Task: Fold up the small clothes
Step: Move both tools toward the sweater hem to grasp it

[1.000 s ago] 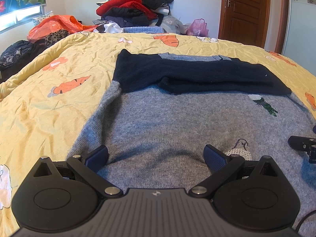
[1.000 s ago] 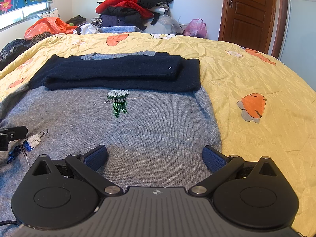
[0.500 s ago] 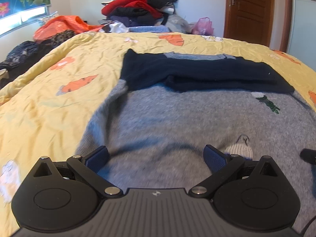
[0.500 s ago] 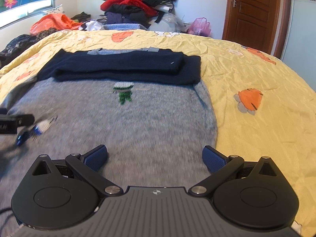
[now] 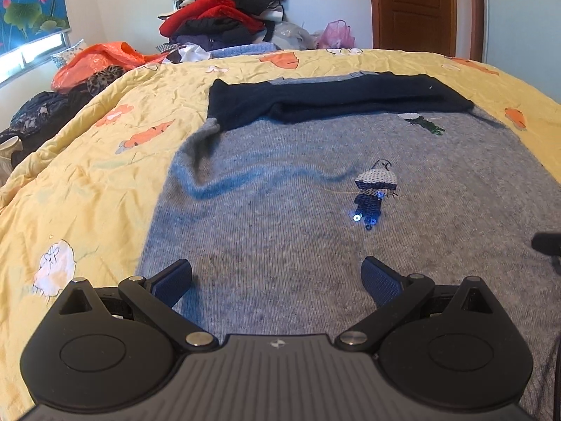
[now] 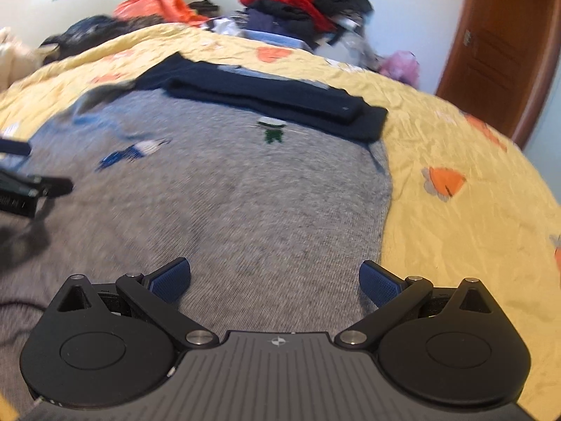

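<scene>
We saw grey sweater [image 5: 298,217] spread flat on yellow bed cover [image 5: 87,161], navy sleeves [image 5: 333,101] folded across far end. We noted left hand-held gripper [image 5: 277,280] spread wide above near hem, gripping nothing. We noted right hand-held gripper [image 6: 275,279] equally wide, empty, near sweater's right edge [image 6: 384,207]. Right view blurred. Clothes pile [image 5: 224,10] behind bed.

Left gripper [image 5: 277,282] jaws spread wide, empty; right gripper [image 6: 274,280] likewise, view tilted.
</scene>
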Demonstrator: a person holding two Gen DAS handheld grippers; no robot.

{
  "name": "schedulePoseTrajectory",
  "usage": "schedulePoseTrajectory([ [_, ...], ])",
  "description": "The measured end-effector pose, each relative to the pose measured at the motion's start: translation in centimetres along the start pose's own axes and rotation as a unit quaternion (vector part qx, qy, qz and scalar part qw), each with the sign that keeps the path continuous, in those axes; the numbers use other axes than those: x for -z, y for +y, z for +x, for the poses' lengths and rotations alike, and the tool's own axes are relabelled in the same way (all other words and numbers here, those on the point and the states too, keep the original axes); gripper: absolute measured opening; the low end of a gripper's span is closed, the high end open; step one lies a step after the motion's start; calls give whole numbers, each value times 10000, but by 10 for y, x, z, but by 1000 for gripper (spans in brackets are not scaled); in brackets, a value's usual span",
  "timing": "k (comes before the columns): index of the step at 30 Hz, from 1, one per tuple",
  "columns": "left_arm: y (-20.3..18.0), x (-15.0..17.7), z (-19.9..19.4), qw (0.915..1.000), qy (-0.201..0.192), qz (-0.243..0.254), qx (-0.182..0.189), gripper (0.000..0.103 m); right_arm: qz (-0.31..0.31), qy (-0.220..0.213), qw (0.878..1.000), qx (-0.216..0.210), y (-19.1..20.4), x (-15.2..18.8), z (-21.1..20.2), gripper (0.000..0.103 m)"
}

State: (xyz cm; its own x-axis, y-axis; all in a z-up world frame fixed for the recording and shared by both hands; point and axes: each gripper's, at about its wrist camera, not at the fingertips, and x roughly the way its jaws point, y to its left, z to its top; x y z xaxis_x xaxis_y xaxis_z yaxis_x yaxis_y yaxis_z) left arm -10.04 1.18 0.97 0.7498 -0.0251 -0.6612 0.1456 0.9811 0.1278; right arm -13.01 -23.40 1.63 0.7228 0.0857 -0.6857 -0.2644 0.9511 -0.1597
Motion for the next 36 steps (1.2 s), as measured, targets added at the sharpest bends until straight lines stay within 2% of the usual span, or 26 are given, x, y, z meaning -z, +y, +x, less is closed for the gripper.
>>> schedulePoseTrajectory([
  [3,0,1,-2,10000,49,1,2,103,-92,48,9999,-136,1,6,-8,103],
  [7,4,6,-9,10000,80,24,20,103,153,167,9983,-540,-7,18,-21,102],
  [11,11,11,-17,9999,114,75,16,103,1016,259,9919,-711,-40,25,-34,102],
  [13,15,15,-20,9999,123,73,14,103,1723,311,9810,-839,-65,29,-42,103],
  [16,20,18,-23,9999,148,-6,-6,103,2686,300,9567,-1080,-100,39,-52,102],
  [20,21,20,-25,9998,169,-67,-1,103,3279,562,9333,-1349,-119,54,-55,99],
  [22,19,22,-26,9999,164,3,7,103,3324,760,9271,-1558,-116,59,-55,98],
  [26,21,26,-31,9998,174,59,66,103,2843,949,9393,-1669,-94,60,-61,99],
  [28,25,28,-34,9997,215,10,120,103,2824,987,9363,-1842,-89,60,-63,100],
  [30,32,29,-37,9995,238,-62,180,103,2948,1034,9251,-2157,-88,62,-65,100],
  [32,43,30,-42,9995,200,-154,173,103,3191,1090,9088,-2457,-92,65,-65,100],
  [34,60,31,-46,9994,170,-297,32,103,3461,1212,8858,-2845,-96,67,-62,100],
  [36,82,32,-48,9979,246,-602,-20,103,3714,1428,8550,-3325,-97,71,-55,100],
])
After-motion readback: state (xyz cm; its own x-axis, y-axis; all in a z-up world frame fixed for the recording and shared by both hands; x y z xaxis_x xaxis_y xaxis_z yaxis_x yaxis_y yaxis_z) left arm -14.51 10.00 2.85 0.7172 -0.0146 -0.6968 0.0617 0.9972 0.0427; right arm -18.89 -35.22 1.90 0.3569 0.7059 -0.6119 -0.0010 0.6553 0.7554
